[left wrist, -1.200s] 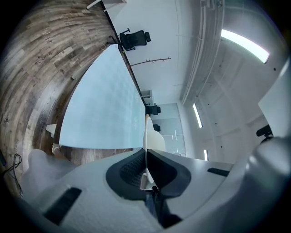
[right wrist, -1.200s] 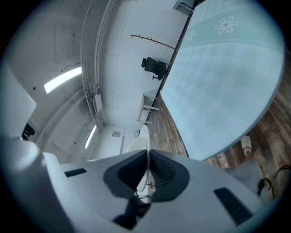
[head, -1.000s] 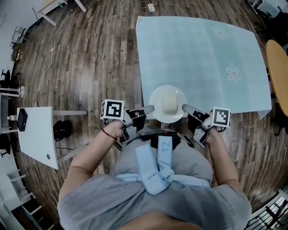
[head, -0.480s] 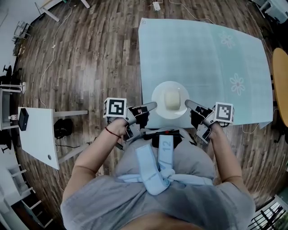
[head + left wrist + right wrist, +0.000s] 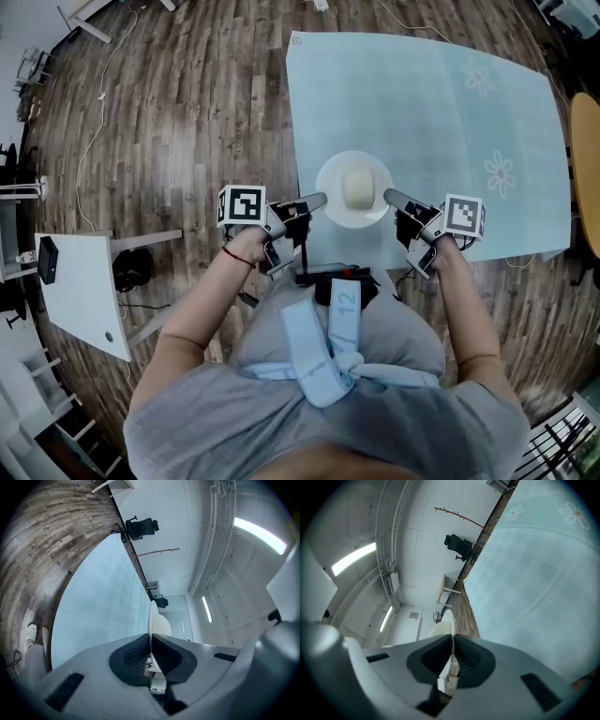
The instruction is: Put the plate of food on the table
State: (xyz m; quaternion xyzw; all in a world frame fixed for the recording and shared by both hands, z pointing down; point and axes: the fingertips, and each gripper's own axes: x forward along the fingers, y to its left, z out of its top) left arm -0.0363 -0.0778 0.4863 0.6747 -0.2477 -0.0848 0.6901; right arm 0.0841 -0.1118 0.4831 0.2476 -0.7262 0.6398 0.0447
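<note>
A white plate (image 5: pixel 330 199) carrying a pale loaf of food (image 5: pixel 354 187) hangs over the near edge of the table with the light blue cloth (image 5: pixel 422 103). My left gripper (image 5: pixel 321 200) is shut on the plate's left rim, my right gripper (image 5: pixel 388 197) on its right rim. In the left gripper view the plate (image 5: pixel 153 620) shows edge-on, pinched between the jaws of my left gripper (image 5: pixel 151 654), the food a pale bulge beside it. In the right gripper view the plate rim (image 5: pixel 449 620) runs edge-on into the shut jaws of my right gripper (image 5: pixel 451 660).
The cloth has flower prints (image 5: pixel 495 172) at its right side. A wood floor (image 5: pixel 187 103) lies left of the table, with a white side table (image 5: pixel 80 286) at the far left and a round wooden tabletop (image 5: pixel 591 159) at the right edge. Cables trail on the floor.
The plate and both grippers have moved forward, from just short of the table's near edge to over the cloth. Both holds are unchanged.
</note>
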